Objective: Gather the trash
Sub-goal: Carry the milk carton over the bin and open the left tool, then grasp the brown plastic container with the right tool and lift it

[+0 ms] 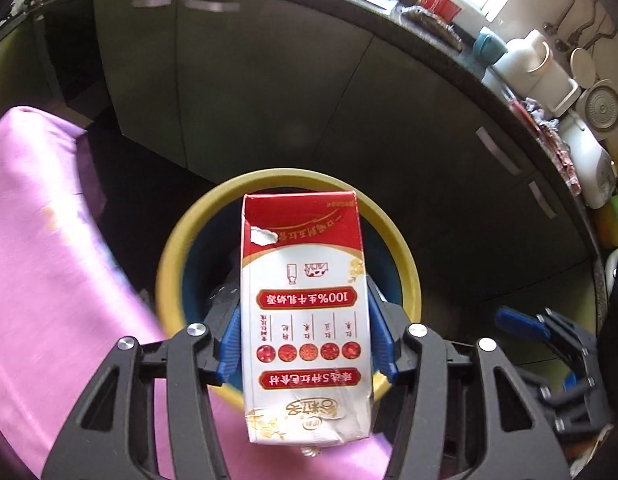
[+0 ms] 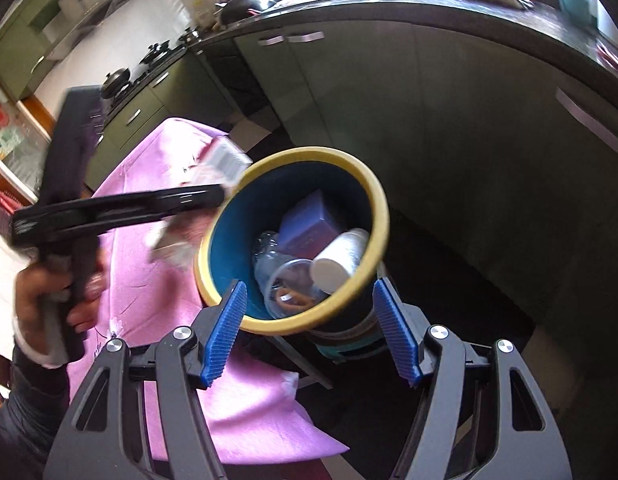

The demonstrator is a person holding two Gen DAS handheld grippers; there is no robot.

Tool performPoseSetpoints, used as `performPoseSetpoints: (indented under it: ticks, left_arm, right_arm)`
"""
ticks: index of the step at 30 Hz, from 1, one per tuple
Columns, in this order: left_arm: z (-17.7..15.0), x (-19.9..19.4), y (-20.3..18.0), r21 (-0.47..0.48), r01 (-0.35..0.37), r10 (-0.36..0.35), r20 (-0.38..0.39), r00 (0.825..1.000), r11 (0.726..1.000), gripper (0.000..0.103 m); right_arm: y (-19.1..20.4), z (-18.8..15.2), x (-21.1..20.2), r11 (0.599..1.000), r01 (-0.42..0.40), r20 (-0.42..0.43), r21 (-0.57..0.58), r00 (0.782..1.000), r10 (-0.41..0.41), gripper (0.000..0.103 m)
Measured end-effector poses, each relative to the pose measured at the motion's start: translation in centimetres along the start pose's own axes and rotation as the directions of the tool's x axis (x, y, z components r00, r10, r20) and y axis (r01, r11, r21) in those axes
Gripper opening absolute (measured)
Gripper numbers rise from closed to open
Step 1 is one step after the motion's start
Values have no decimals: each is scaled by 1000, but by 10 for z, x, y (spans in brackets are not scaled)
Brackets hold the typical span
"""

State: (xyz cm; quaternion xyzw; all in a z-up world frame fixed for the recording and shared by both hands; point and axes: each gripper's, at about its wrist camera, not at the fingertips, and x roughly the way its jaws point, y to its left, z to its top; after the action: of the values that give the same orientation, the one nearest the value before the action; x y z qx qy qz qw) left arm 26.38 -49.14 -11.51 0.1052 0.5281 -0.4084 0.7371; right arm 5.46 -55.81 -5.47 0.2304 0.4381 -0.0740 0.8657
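My left gripper (image 1: 305, 320) is shut on a red-and-white milk carton (image 1: 305, 264), its blue pads (image 1: 231, 344) pressing both long sides. The carton hangs over a blue bin with a yellow rim (image 1: 171, 280). From the right wrist view, the bin's rim (image 2: 309, 154) shows a purple box (image 2: 309, 220), a white paper cup (image 2: 341, 256) and a clear plastic cup (image 2: 285, 288) inside. My right gripper (image 2: 311, 320) is open and empty just before the bin's near edge. The left gripper (image 2: 205, 200) and its blurred carton (image 2: 221, 160) are at the bin's left edge.
A table with a pink cloth (image 2: 161, 160) stands left of the bin. Grey-green cabinet doors (image 1: 249, 80) rise behind it under a dark counter (image 2: 429, 4) crowded with kitchenware. A hand (image 2: 41, 292) grips the left tool's handle. Dark floor lies right of the bin.
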Motion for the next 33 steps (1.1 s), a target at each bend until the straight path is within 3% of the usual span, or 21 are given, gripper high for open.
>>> performPoseSetpoints:
  ticks: [2,5,8,10,13,16,19,23,24,26,29,31,33]
  left_arm:
    - [7,11,-2,-5,5,-5,1,1000,1000,64]
    - [9,12,1,-20,14,-13,25,1000,1000,70]
    - [-3,-20,7,-12,38,-37,80,996,999,71]
    - [-22,-61,17,3,41,-41,168,985,999,77]
    - [-60,-123,44,-11,28,-24,294,955,1000,85]
    - [-107,-181,89,-74,12,18,396,918,997,86]
    - [-148,-222,137,-151,-16,82,438,895,988,86]
    - [-201,-265,194,-264,-81,208,495,844,961,86]
    - [-214,-275,212,-302,-109,255,501,827,947,86]
    - [-232,-285,234,-362,-163,333,478,813,918,86]
    - [-260,-296,262,-432,-232,429,442,788,871,86]
    - [-276,-301,277,-453,-221,431,439,788,864,86]
    - [-287,-303,286,-475,-207,433,435,790,855,86]
  right_arm:
    - [-7,-2,-1,1000,1,-2,12,1000,-1,66]
    - [-12,-3,-2,1000,4,-7,22,1000,-3,66]
    - [-11,-3,-3,1000,-1,-6,22,1000,1,66]
    - [-8,-3,-1,1000,-9,-8,15,1000,9,67]
    - [5,-1,9,1000,-27,-13,-1,1000,27,67]
    - [26,5,22,998,-51,-23,-33,998,50,67]
    - [66,12,38,992,-80,-46,-95,996,76,67]
    - [143,19,63,959,-160,-99,-232,985,140,67]
    - [161,19,68,948,-180,-112,-264,981,155,67]
    - [201,20,79,917,-230,-148,-326,970,190,67]
    - [263,15,93,841,-337,-217,-424,939,267,77]
    - [311,5,99,734,-424,-268,-531,906,329,78]
    - [349,-3,101,619,-463,-304,-634,886,351,79]
